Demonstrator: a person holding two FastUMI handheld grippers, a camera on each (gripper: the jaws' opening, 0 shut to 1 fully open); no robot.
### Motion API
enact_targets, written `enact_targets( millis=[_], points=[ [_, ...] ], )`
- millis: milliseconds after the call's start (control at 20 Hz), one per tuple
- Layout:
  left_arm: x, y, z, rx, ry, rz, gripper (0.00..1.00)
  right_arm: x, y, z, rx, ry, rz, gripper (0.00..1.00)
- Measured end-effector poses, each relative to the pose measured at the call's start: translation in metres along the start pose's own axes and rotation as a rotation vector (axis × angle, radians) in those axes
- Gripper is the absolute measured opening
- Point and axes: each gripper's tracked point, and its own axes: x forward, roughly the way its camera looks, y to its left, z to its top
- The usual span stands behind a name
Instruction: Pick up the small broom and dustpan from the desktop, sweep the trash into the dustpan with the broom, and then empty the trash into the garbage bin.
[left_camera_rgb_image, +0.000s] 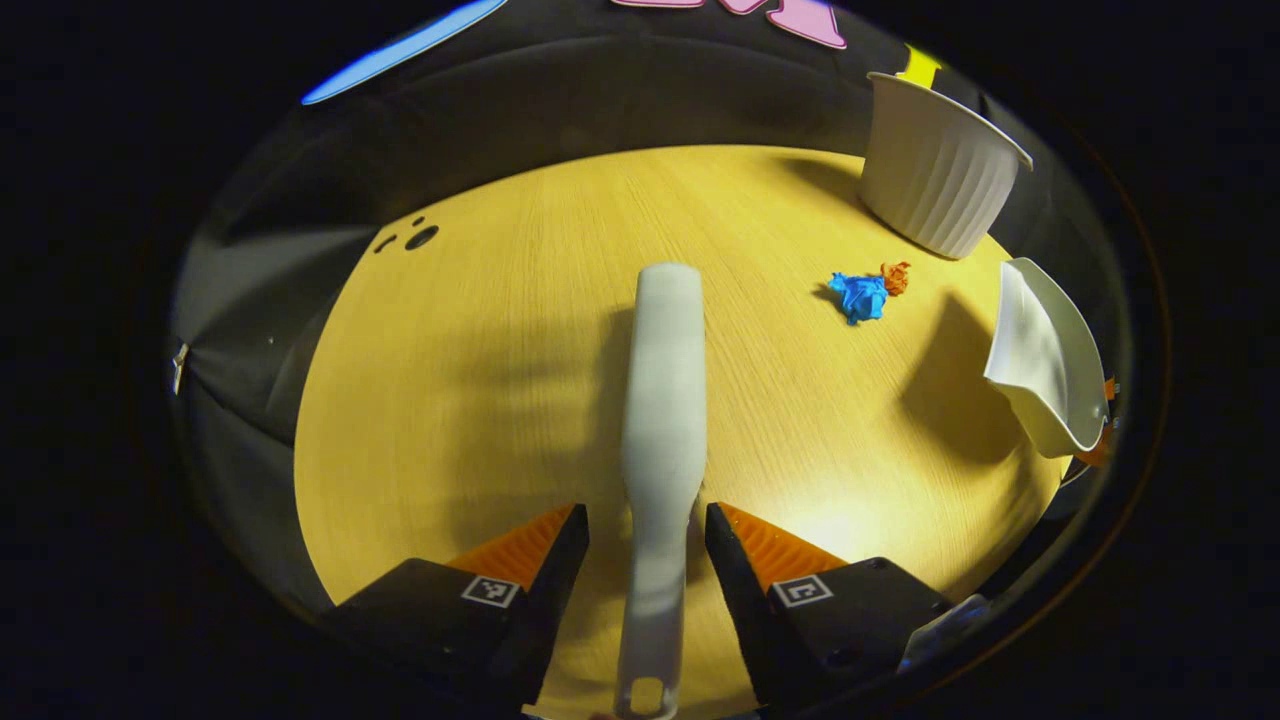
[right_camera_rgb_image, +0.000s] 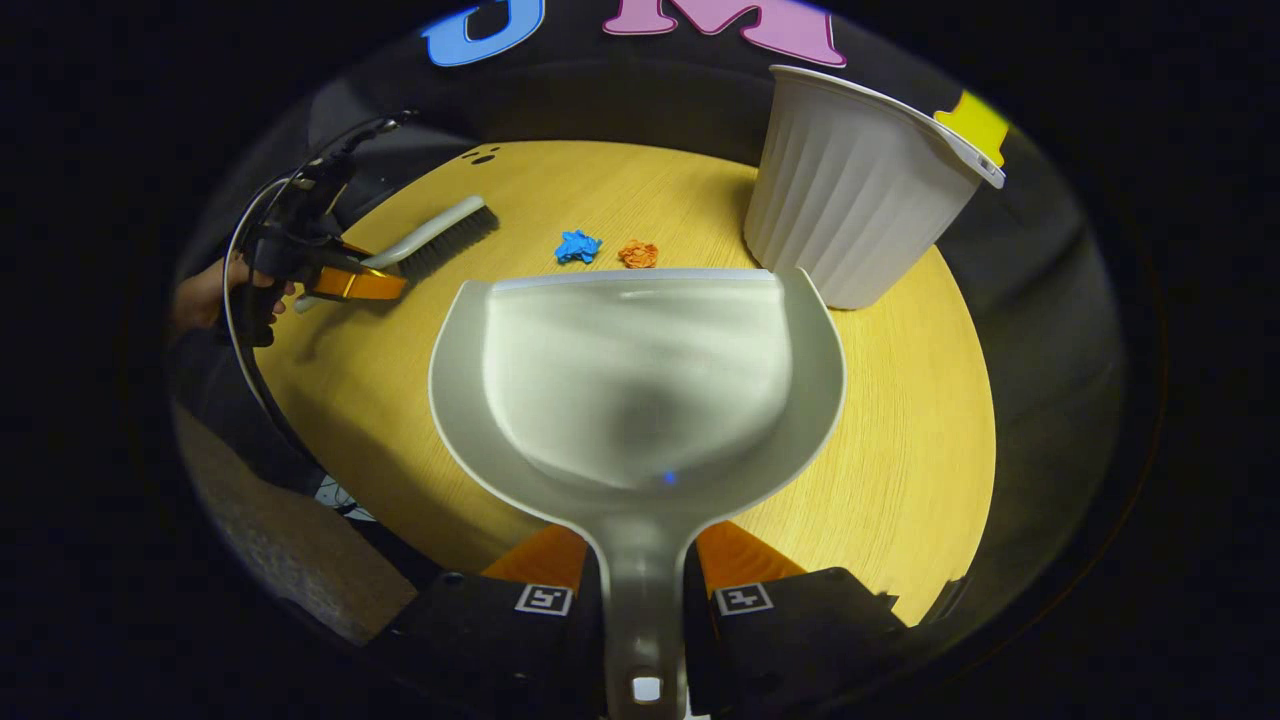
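Wooden surface (left_camera_rgb_image: 480, 400): pale broom (left_camera_rgb_image: 662, 400) lies between left tool's (left_camera_rgb_image: 646, 545) spread fingers; right tool (right_camera_rgb_image: 640, 575) pinches grey dustpan's (right_camera_rgb_image: 640, 370) handle.

The broom (left_camera_rgb_image: 662, 400) is pale with a long slim handle and dark bristles (right_camera_rgb_image: 455, 237); it lies on the left part of the desktop (left_camera_rgb_image: 480, 400), handle toward the near edge. The dustpan (right_camera_rgb_image: 640, 380) is a pale, wide scoop with a short handle, held off the desktop, its mouth facing the far side. Two crumpled scraps, one blue (right_camera_rgb_image: 578, 246) and one orange (right_camera_rgb_image: 638, 254), lie just beside each other beyond its lip. The bin (right_camera_rgb_image: 850, 190), white and ribbed, stands upright at the far right.
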Motion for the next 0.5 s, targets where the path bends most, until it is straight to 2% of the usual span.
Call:
enact_targets(
  millis=[100,150,200,300,350,450,500],
  points=[
    [0.006,0.001,-0.002,0.006,0.014,0.0,0.69,0.0,-0.002,0.0,-0.028,0.011,0.004,0.37],
    [0.006,-0.001,0.001,0.005,-0.001,-0.009,0.58,-0.001,-0.004,0.0,-0.043,0.015,0.002,0.37],
    [0.007,-0.004,0.003,0.011,-0.003,-0.019,0.53,0.0,-0.006,0.0,-0.057,0.02,0.003,0.37],
    [0.008,-0.004,0.004,0.038,-0.003,-0.025,0.36,-0.001,-0.009,0.002,-0.072,0.032,0.01,0.34],
    [0.008,-0.004,0.006,0.048,-0.005,-0.021,0.3,-0.001,-0.009,0.002,-0.075,0.046,0.015,0.37],
    [0.0,-0.007,0.022,0.068,-0.042,-0.025,0.3,0.0,-0.011,0.001,-0.089,0.074,0.02,0.37],
    [-0.005,-0.011,0.038,0.08,-0.08,-0.033,0.27,0.001,-0.012,0.002,-0.102,0.086,0.02,0.37]
  ],
)
